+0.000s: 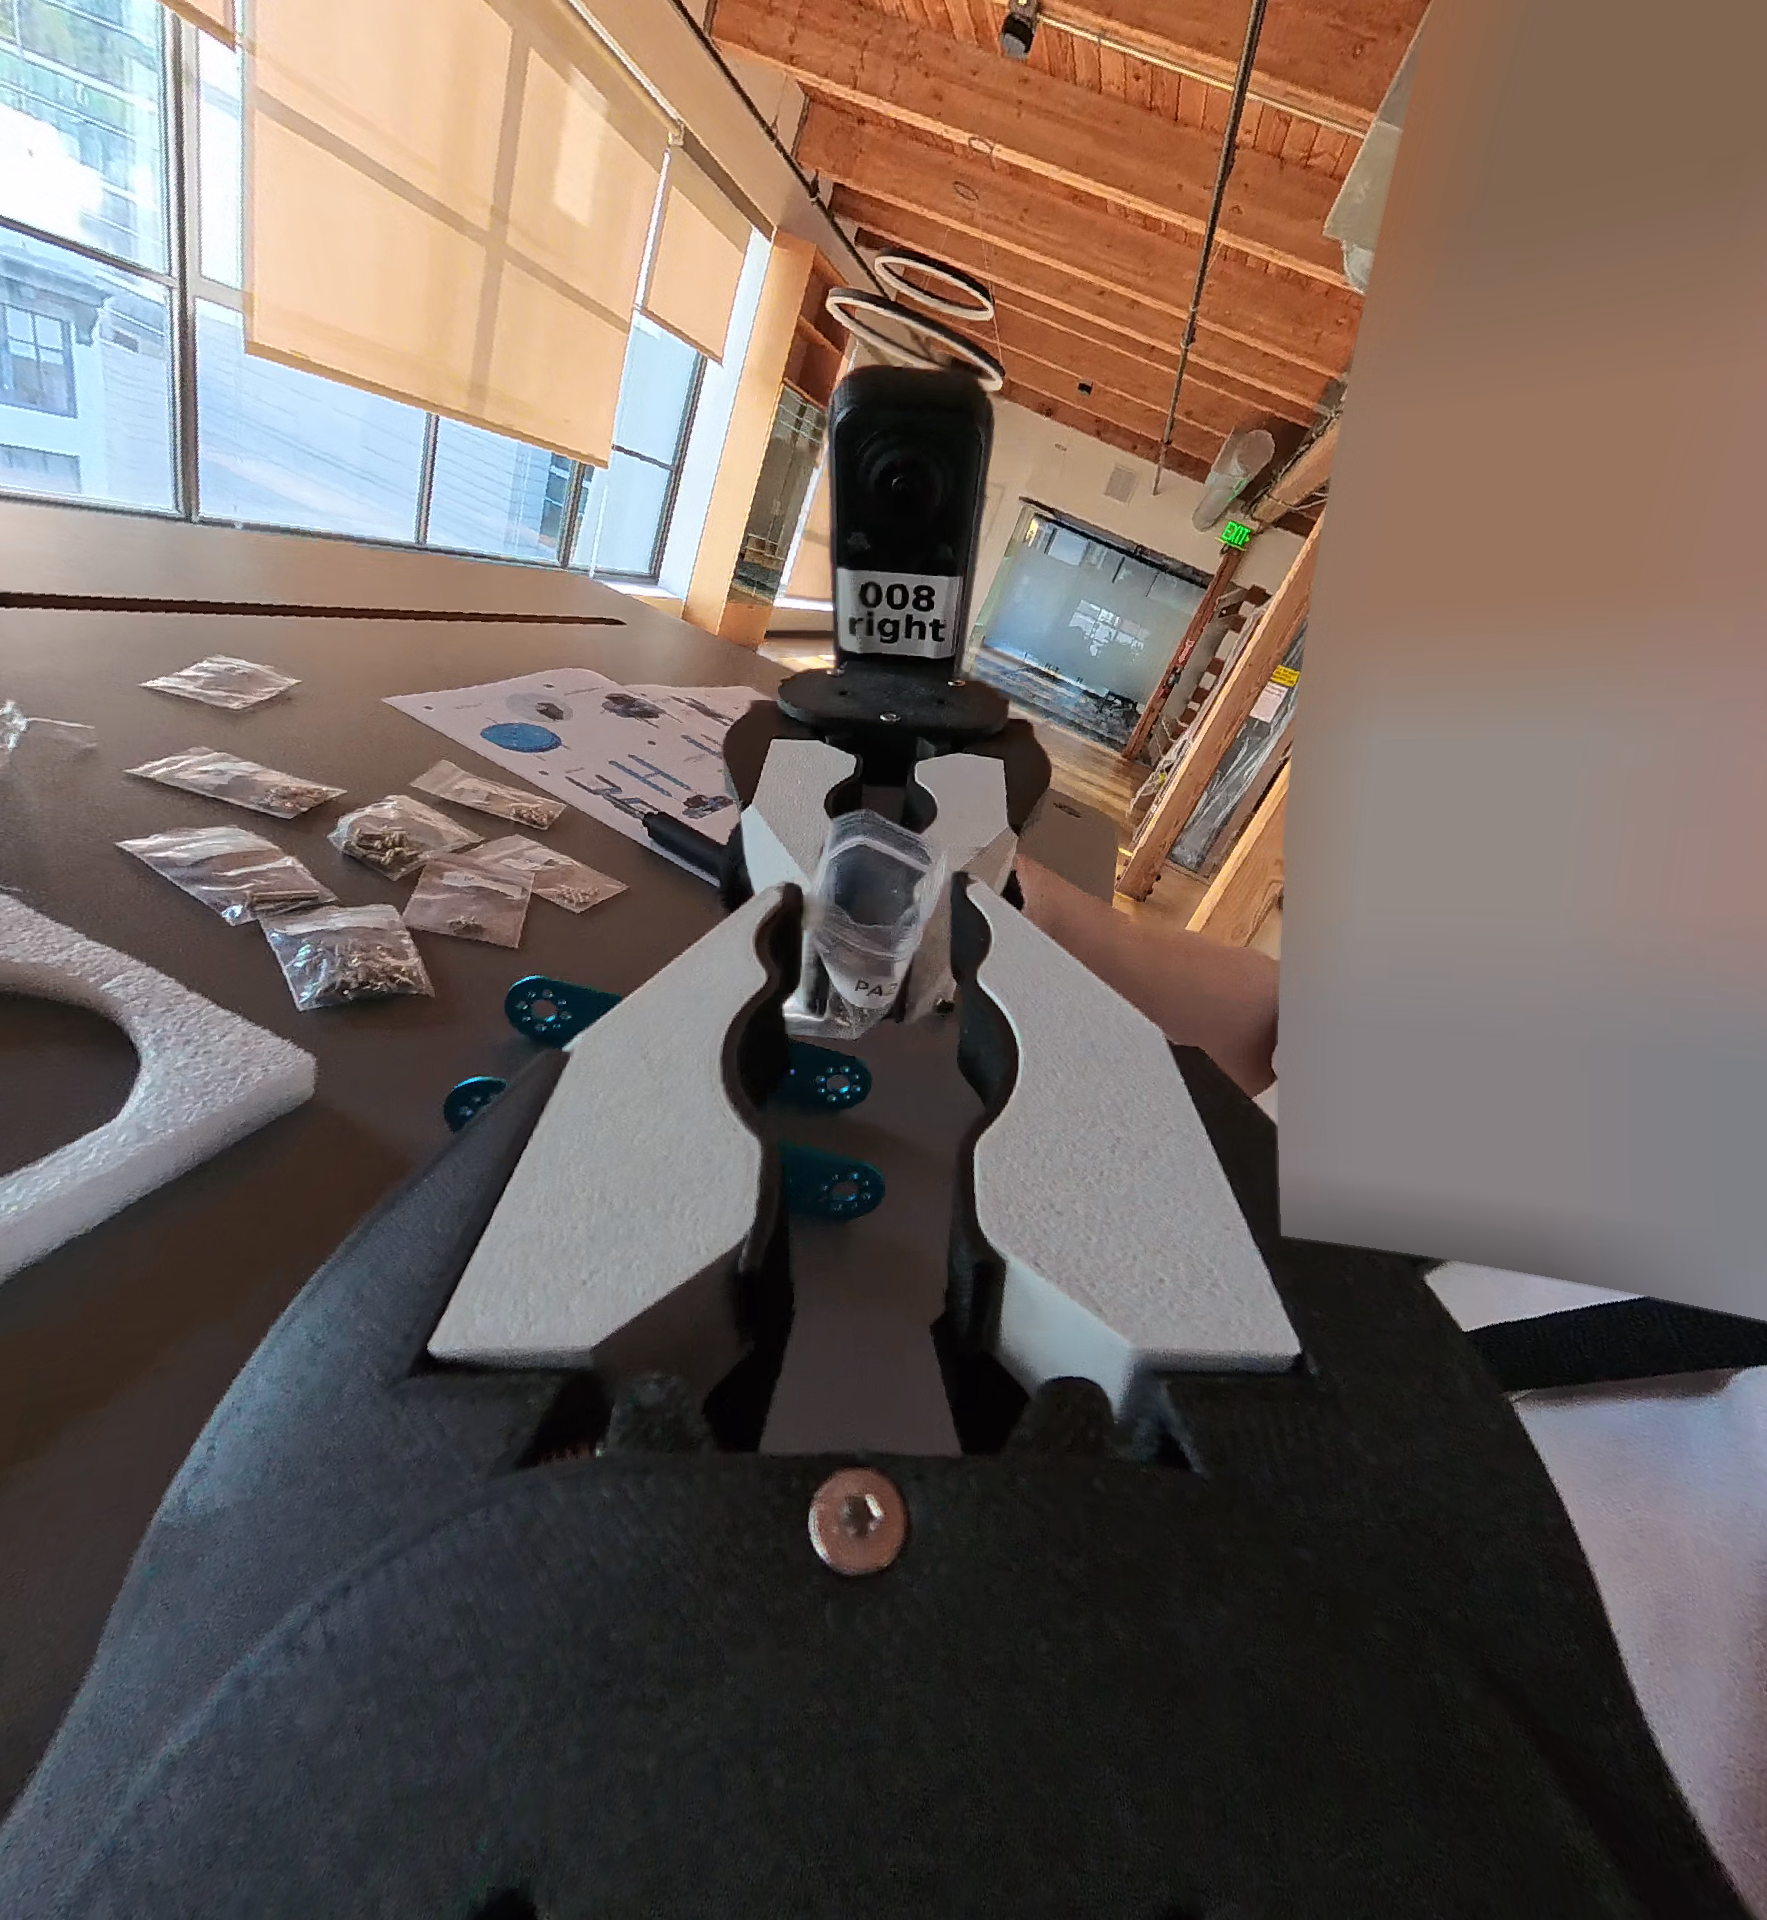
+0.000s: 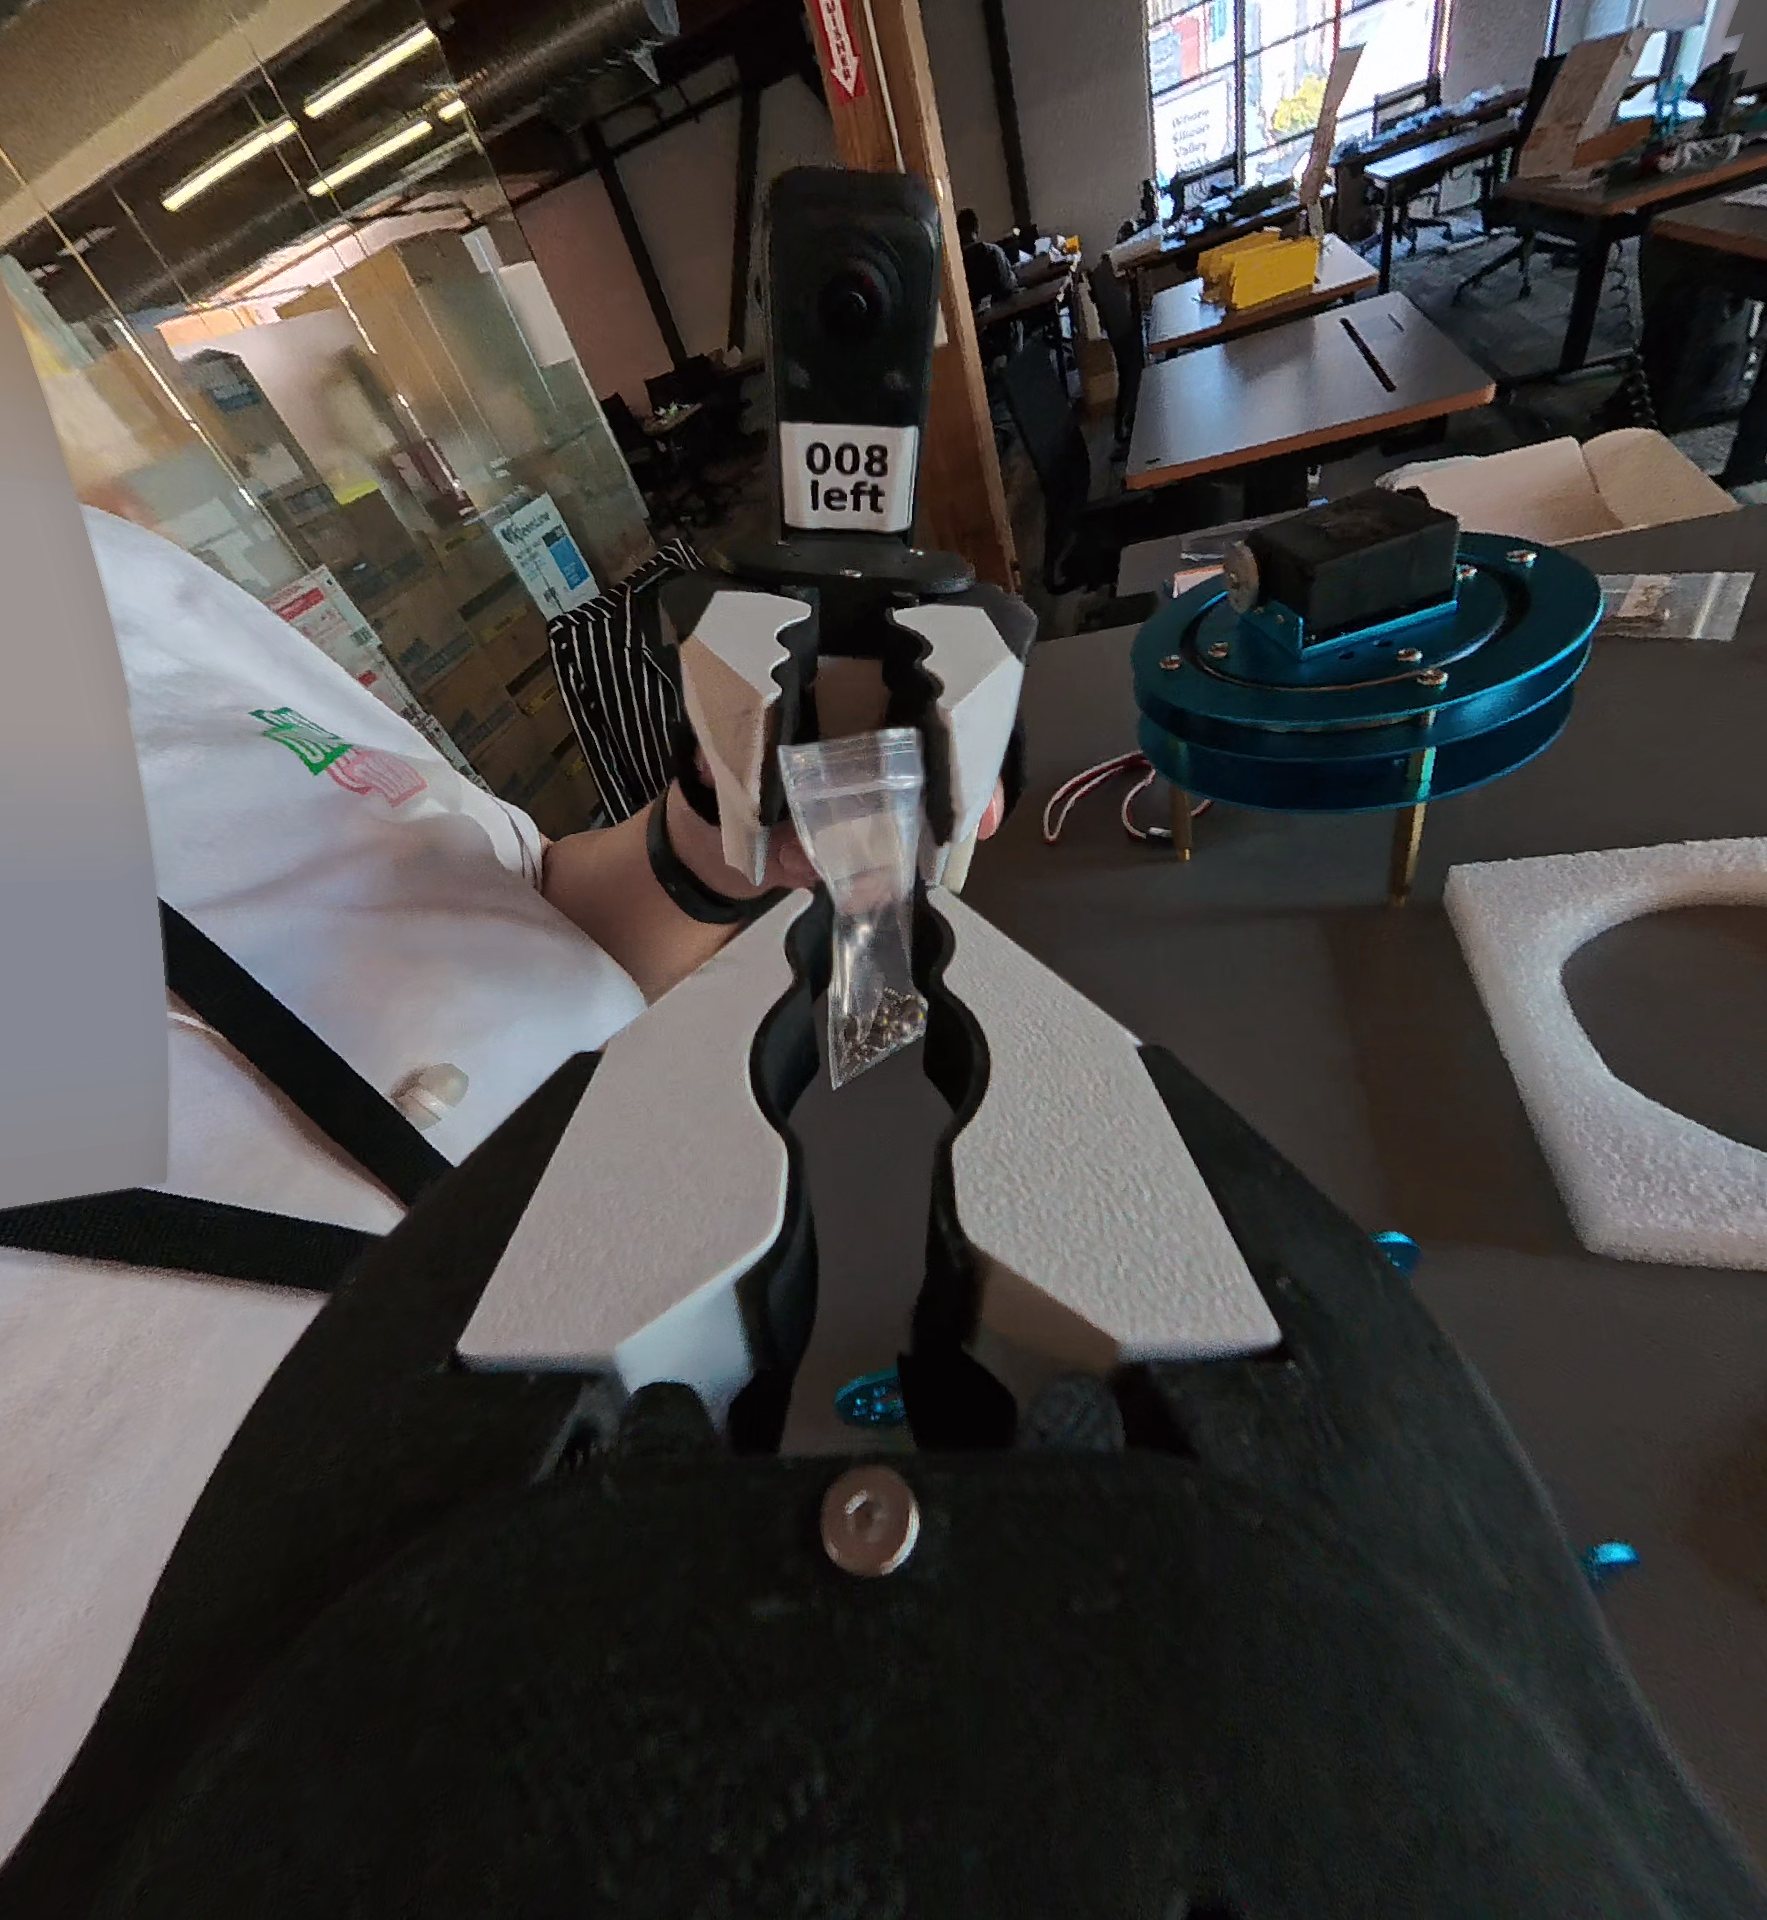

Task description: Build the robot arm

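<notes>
Pinching one small clear bag [image 2: 863, 914] of tiny screws between them, the left gripper [image 1: 863, 914] and right gripper [image 2: 863, 904] meet tip to tip above the dark worktop [image 1: 235, 1122], each clenched on it. Beyond, the left view alone shows more screw bags [image 1: 349, 951], blue metal tabs [image 1: 546, 1008], a printed sheet [image 1: 567, 727] and windows; the right view alone shows a blue disc assembly [image 2: 1362, 675]. Both show white foam [image 2: 1544, 1049].

Open-plan office and workshop loft: exposed timber ceiling [image 1: 1118, 156], tall windows with roller blinds [image 1: 422, 229], rows of desks [image 2: 1305, 405], glass partition [image 2: 339, 364], kit parts bags [image 1: 349, 951] on the dark tabletop [image 1: 235, 582].
</notes>
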{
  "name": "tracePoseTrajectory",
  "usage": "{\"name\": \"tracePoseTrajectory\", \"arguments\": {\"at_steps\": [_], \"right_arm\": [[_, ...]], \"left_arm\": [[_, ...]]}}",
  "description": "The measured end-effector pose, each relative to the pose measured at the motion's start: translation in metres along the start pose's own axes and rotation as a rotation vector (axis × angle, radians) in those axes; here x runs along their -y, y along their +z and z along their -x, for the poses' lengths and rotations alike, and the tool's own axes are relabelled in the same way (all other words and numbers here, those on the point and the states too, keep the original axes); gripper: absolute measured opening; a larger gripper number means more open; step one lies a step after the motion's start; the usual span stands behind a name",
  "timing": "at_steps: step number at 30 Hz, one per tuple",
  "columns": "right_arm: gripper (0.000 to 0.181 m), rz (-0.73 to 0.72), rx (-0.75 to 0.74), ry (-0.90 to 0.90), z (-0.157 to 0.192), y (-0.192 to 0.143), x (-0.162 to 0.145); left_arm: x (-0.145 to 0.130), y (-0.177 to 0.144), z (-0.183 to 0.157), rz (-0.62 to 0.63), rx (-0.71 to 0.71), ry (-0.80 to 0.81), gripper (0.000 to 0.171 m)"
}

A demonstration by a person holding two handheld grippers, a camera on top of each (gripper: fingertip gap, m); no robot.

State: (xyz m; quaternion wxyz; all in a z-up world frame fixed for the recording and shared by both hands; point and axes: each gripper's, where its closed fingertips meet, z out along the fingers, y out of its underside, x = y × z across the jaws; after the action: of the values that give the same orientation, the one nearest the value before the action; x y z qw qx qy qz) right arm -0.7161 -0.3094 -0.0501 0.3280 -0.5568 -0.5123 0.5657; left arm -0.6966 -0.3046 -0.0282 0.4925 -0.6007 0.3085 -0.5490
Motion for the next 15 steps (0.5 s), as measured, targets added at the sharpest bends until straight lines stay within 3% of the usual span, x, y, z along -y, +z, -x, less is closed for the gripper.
{"name": "tracePoseTrajectory", "arguments": {"at_steps": [6,15], "right_arm": [[0.014,0.165,-0.123,-0.048,-0.021,0.001,-0.017],[0.014,0.532,-0.39,-0.205,-0.091,-0.012,-0.032]], "left_arm": [[0.0,-0.024,0.013,-0.029,0.05,-0.028,0.041],[0.012,-0.094,0.028,-0.095,0.188,0.022,0.039]]}}
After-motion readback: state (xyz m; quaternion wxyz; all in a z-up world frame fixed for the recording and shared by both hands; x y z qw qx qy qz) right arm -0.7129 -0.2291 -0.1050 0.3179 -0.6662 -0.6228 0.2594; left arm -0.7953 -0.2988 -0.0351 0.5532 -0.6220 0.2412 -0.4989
